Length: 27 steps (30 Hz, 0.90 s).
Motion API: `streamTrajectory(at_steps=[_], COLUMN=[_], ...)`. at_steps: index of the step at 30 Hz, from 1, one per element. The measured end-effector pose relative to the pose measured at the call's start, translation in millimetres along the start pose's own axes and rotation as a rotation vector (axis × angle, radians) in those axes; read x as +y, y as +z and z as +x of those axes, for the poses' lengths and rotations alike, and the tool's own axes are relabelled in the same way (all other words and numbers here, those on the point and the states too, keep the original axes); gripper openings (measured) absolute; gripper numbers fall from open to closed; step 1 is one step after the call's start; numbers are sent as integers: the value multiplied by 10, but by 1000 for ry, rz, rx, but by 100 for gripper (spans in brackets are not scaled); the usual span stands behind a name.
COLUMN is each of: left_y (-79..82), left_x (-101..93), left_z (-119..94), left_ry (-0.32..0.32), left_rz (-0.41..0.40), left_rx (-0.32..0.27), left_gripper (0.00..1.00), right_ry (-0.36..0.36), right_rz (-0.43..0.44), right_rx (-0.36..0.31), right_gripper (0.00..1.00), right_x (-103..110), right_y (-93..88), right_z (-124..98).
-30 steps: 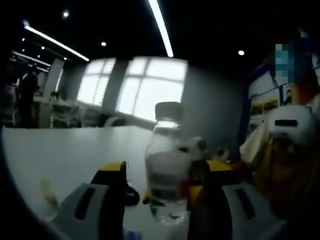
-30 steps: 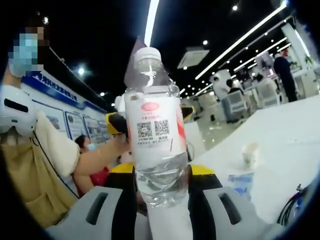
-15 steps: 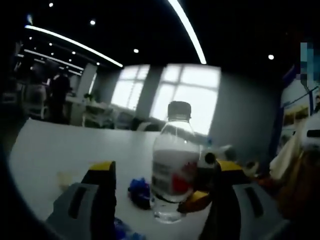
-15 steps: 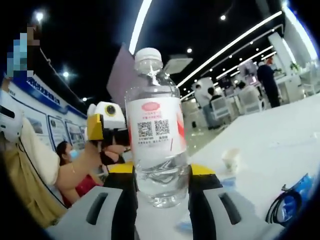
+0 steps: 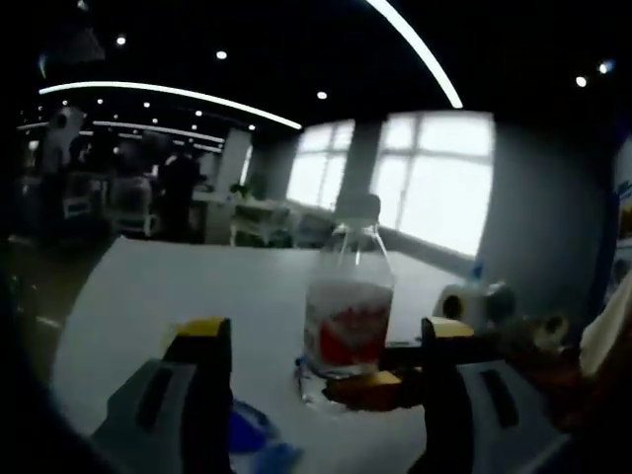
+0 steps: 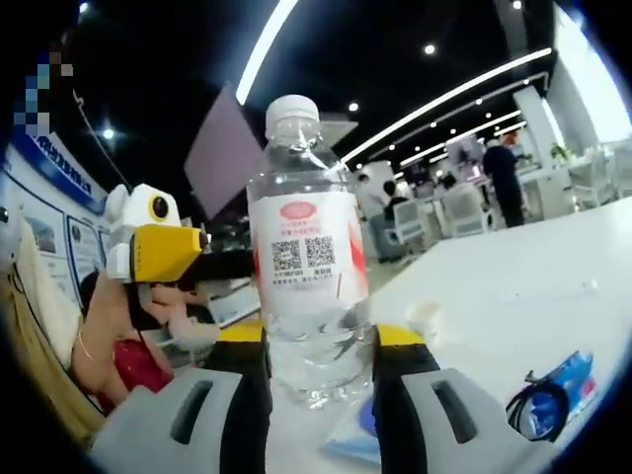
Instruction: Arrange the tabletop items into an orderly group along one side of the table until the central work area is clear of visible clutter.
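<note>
A clear water bottle (image 6: 308, 276) with a white cap and a red-and-white label stands upright between the closed jaws of the right gripper (image 6: 318, 367), which clamp its lower body just over the white surface (image 6: 513, 286). In the left gripper view the same bottle (image 5: 348, 316) stands ahead, the right gripper's yellow-tipped jaw reaching it from the right, while the left gripper (image 5: 318, 348) has its jaws spread wide and holds nothing. A blue packet (image 6: 568, 380) with a dark cable loop lies near the bottle on the surface, and a small pale cup (image 6: 427, 318) sits just beyond it.
</note>
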<state>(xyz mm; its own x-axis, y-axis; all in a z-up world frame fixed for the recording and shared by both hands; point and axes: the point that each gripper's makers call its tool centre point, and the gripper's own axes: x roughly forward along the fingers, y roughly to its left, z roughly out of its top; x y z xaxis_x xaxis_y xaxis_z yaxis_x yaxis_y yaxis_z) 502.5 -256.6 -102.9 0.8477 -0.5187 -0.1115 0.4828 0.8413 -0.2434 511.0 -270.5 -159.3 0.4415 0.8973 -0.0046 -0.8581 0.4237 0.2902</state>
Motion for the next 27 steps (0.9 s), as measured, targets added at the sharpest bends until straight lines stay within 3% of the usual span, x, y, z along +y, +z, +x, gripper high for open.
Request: streamTrajectory(at_steps=[9,20,23,27], left_y=[-107,-69,-60,-65], left_x=[38,-10,41,48], left_z=[28,76,57,53], left_ry=[74,100,151,169], left_rz=[4,-4,45,44], left_rx=[36,15,22,24], left_gripper=[62,51,47,46], right_ry=[-74,-72,-79,-83], right_rz=[-33,-66,-85,-101], right_rx=[27,43,44,47], right_gripper=[38,38,38,38], right_x=[-27,85,110,128], right_y=[-63,-117,-115,-124], right_z=[-7,43,56,78])
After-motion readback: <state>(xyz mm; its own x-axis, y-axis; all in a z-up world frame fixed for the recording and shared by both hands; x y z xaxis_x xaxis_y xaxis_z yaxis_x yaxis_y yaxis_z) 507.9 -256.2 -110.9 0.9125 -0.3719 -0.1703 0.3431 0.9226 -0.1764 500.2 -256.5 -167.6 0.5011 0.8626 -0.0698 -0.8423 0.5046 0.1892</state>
